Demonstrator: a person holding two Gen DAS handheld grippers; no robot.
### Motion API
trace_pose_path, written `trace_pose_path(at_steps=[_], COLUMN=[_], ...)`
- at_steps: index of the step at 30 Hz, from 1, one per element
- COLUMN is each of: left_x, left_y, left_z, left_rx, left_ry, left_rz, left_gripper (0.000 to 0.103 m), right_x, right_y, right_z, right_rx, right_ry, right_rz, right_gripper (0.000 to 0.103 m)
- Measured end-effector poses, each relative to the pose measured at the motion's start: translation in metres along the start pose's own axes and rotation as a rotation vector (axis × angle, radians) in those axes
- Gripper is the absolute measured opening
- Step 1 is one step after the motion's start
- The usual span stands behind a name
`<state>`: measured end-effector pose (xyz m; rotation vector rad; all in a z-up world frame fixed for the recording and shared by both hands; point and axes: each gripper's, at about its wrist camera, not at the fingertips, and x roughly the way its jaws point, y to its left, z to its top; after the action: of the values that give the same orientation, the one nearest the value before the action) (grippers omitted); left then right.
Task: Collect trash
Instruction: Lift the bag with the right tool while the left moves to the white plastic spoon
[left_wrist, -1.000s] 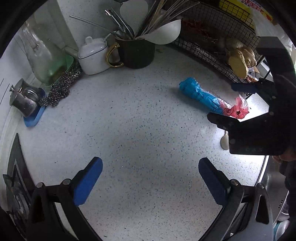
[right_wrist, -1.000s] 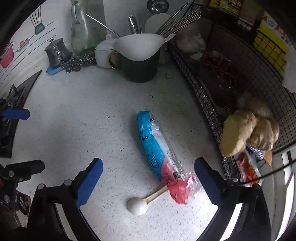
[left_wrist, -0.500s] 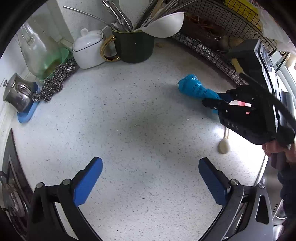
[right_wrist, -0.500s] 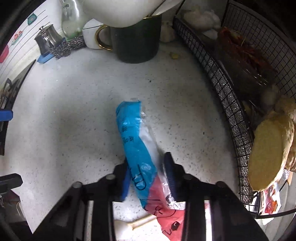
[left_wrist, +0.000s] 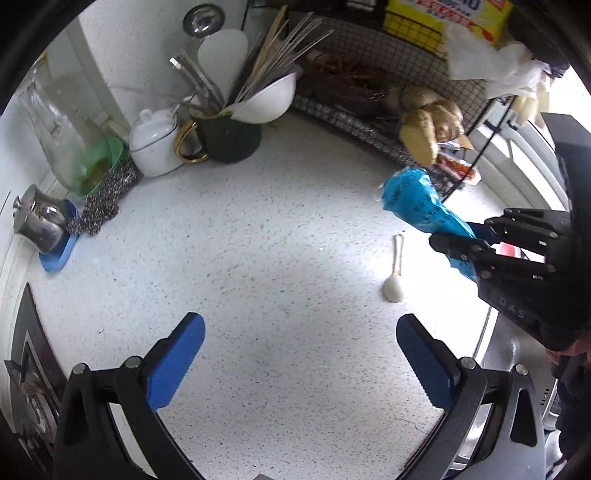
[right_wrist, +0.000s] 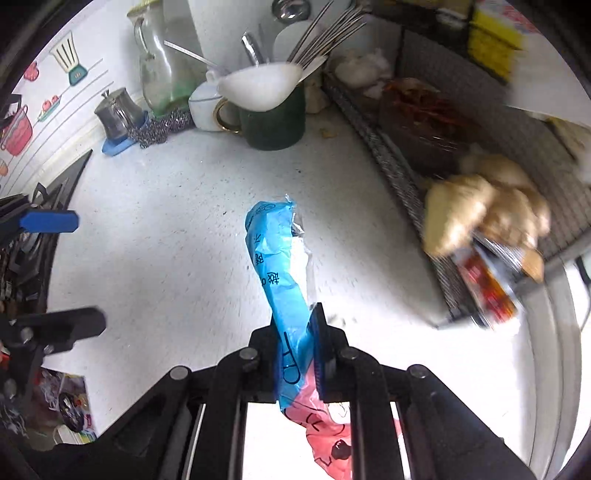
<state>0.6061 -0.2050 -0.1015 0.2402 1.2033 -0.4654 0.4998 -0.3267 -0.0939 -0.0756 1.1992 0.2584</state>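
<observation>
Across the whole frame spreads the speckled white surface. Low in the left wrist view the left hand-held gripper stands apart, holding nothing. At mid right the right hand-held gripper is clamped on the blue and pink wrapper, raised off the surface, above a small white spoon.

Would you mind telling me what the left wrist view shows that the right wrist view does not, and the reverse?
Only the left wrist view shows the small white spoon lying on the counter and the open left gripper with nothing in it. Only the right wrist view shows the wrapper's pink end and the kitchen-themed wall stickers. Both show the blue wrapper clamped in the right gripper, the dark green utensil mug and the ginger in the wire rack.
</observation>
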Motion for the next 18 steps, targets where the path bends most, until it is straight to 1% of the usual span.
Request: trace_pose_path(at_steps=[1,5,10,12,16,18], left_x=[-0.002,-0.002,0.015,0.028,0.055,0.069], left_y=[-0.004,-0.021,-0.046,-0.056,-0.074,-0.081], left_z=[0.001,0.003,0.008,0.012,0.02,0.025], left_rx=[0.009,0.047,0.114,0.143,0.188,0.195], left_ry=[-0.007,-0.009,0.031,0.045,0.086,0.112], left_rz=[-0.012,-0.055,-0.104,-0.106,-0.076,-0.099], left_gripper=[0.103,0.103,0.103,0.103,0.103,0.103], right_x=[-0.007,-0.022,-0.031,-0.028,-0.018,-0.013], right_y=[-0.009,-0.015,-0.035,-0.044,-0.055,-0.063], right_z=[-0.004,-0.021,-0.047,-0.059,-0.078,-0.086], right_rx=[0.012,0.067,0.167,0.205,0.264,0.29], right_ry=[-0.003,-0.008,0.018,0.025,0.05,0.056], right_rz=[-0.01,-0.053,-0.088,-0.097,-0.098,-0.102], right_gripper=[0.012,0.012,0.012,0.012,0.012,0.012])
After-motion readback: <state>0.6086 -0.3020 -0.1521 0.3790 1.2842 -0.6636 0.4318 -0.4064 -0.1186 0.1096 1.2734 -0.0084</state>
